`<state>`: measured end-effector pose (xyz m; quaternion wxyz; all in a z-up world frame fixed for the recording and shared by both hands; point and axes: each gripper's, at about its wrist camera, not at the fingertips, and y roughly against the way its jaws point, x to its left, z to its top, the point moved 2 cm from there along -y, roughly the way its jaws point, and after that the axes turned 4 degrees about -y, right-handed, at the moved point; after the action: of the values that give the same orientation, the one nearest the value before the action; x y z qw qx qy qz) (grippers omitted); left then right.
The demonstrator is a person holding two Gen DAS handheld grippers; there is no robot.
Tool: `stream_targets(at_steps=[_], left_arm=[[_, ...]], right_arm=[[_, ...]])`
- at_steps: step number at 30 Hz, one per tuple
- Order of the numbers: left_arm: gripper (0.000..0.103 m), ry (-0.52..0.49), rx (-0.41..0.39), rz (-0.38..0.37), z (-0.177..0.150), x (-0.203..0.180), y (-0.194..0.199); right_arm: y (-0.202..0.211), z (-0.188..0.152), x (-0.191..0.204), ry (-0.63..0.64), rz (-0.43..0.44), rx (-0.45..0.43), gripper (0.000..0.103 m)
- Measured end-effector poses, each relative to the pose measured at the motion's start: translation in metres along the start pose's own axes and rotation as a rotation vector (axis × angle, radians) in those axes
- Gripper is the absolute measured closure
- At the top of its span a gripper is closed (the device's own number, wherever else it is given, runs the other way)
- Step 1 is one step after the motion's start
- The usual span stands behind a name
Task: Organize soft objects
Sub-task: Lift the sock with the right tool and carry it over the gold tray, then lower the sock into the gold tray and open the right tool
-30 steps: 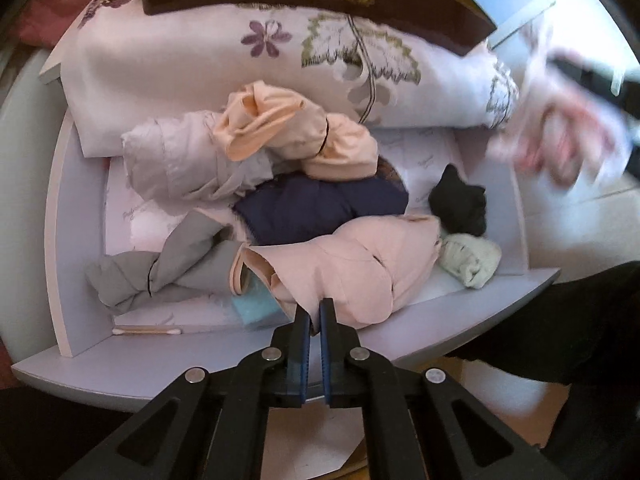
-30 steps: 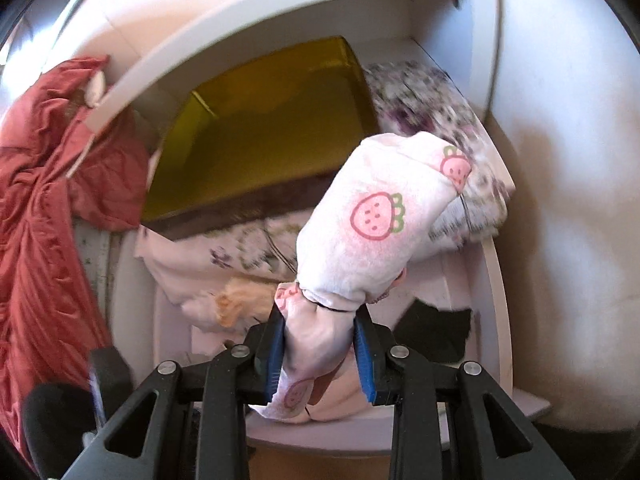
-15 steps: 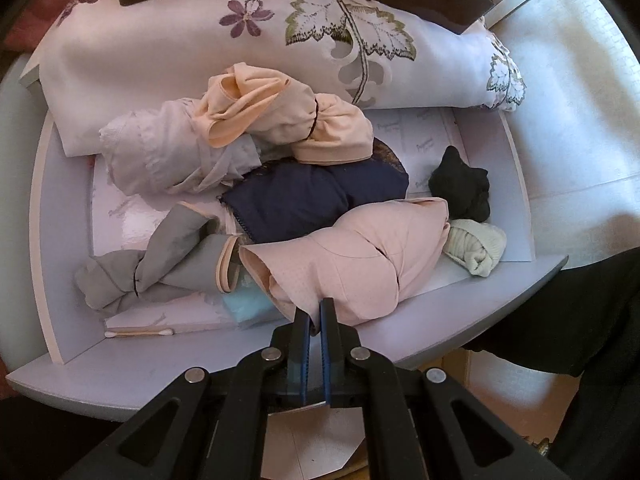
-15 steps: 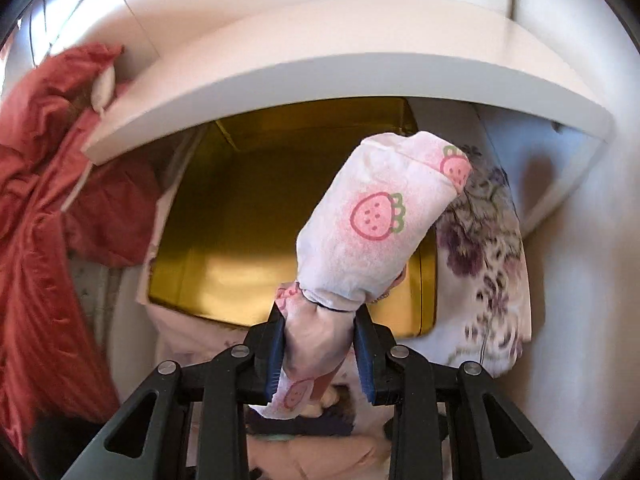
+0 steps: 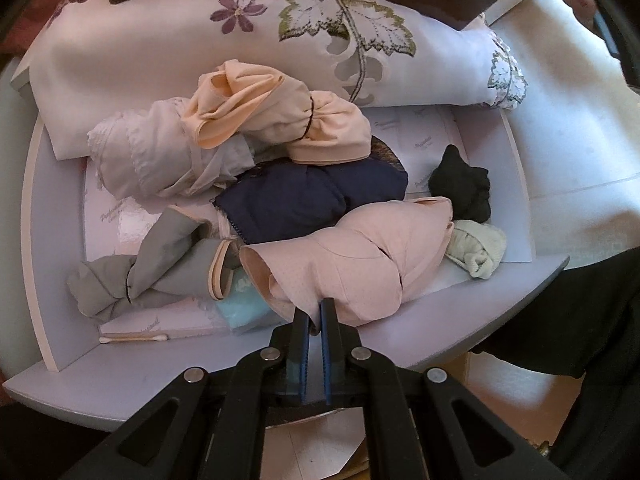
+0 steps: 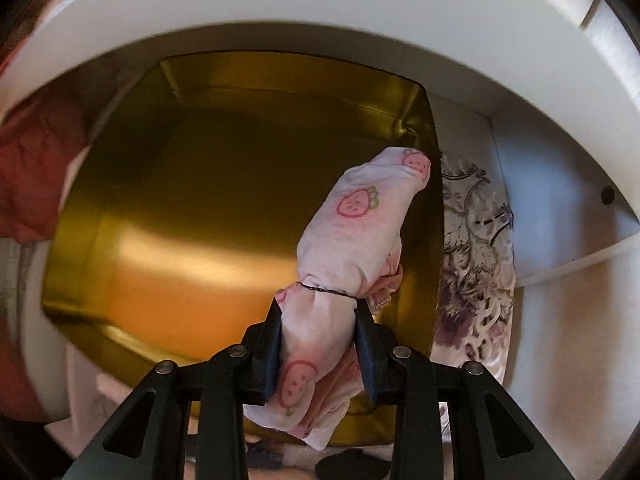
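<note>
Over the gold box [image 6: 224, 248], right gripper [image 6: 320, 320] clamps the strawberry bundle [image 6: 360, 232] at its tied neck; a tilted drop could catch the box's right wall. Left gripper [image 5: 315, 312] is closed, pinching at most an edge of the pink roll [image 5: 352, 256] in the drawer [image 5: 52, 248], which may snag.

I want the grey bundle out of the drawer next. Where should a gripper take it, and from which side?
Grip the grey bundle at its pinched waist, where a thin dark band cinches it; that is its narrowest, firmest part. Come from above, jaws across the waist, since it lies flat on the drawer floor. Its right end touches the pink roll, so probably stay left.
</note>
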<state>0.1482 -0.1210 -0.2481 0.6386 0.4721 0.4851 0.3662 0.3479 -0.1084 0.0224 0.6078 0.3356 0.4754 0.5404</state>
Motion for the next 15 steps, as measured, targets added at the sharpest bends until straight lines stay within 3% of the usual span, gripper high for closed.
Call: stream_targets(at_steps=[4,7,12,15], left_arm=[[0.099,-0.003,-0.002,0.003,0.000,0.000,-0.001],[0.098,0.000,-0.001,0.009,0.000,0.001,-0.003],[0.096,-0.012,-0.009,0.025,0.000,-0.001,-0.002],[0.090,-0.012,-0.015,0.032,-0.001,-0.001,-0.001]], right_arm=[[-0.010,0.003,-0.004,0.018,-0.049,0.005,0.070],[-0.013,0.005,-0.006,0.006,-0.033,0.003,0.069],[0.000,-0.003,-0.003,-0.006,-0.016,-0.026,0.057],[0.009,-0.006,-0.003,-0.030,0.002,-0.040,0.052]])
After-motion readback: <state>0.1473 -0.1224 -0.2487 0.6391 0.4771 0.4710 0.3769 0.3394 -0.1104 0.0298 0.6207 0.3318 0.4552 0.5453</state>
